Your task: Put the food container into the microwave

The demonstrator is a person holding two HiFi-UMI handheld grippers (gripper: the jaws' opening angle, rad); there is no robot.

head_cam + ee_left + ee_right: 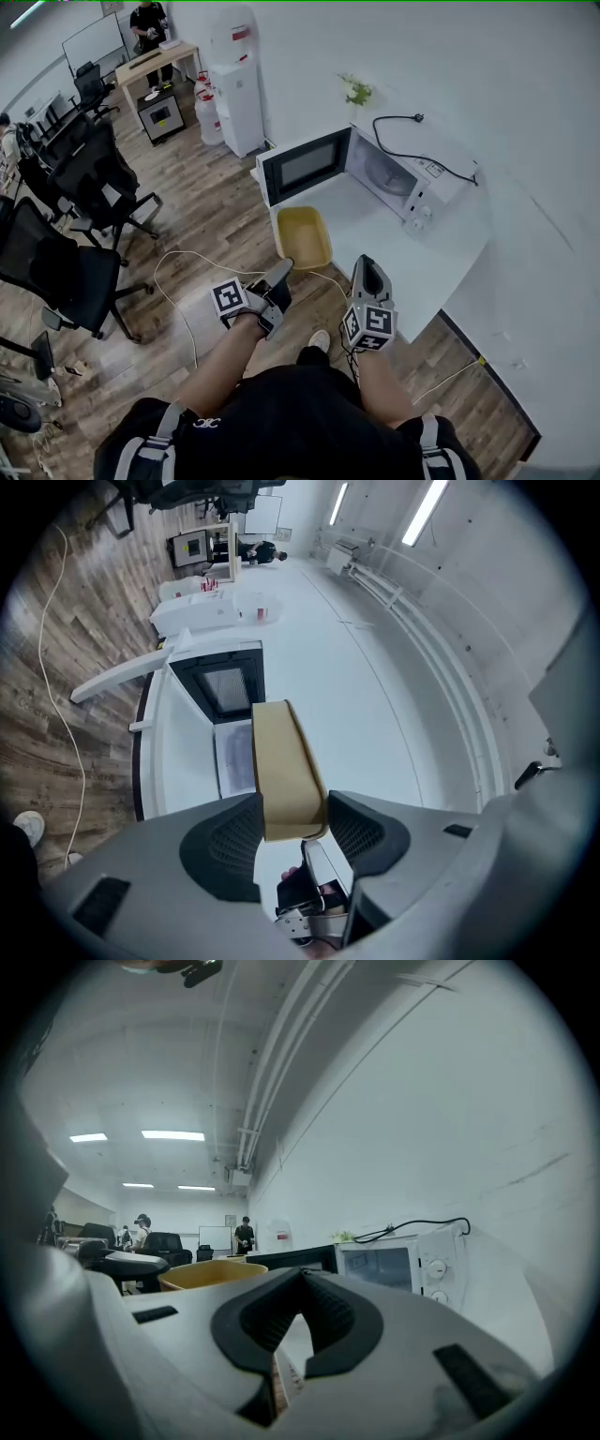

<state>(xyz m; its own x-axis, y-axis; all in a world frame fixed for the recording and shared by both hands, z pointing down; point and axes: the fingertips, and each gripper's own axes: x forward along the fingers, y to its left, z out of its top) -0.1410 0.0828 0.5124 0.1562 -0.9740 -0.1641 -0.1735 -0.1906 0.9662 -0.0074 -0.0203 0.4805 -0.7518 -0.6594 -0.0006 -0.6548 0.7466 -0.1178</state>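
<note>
A yellow food container (303, 236) rests at the near left end of the white table (441, 262), in front of the white microwave (394, 173). The microwave's door (305, 166) is swung open to the left. My left gripper (281, 272) is shut on the container's near rim; in the left gripper view the yellow wall (281, 771) is pinched between the two jaws of the left gripper (292, 813). My right gripper (368, 267) hovers just right of the container at the table's edge. In its own view the right gripper (300, 1283) is shut with nothing in it, the container (202, 1272) to its left and the microwave (389, 1265) ahead.
A black power cord (412, 141) lies on top of the microwave, and a small plant (356, 91) stands behind it. A water dispenser (236, 80) stands by the wall. Office chairs (75, 216) and a white cable (178, 281) occupy the wooden floor on the left.
</note>
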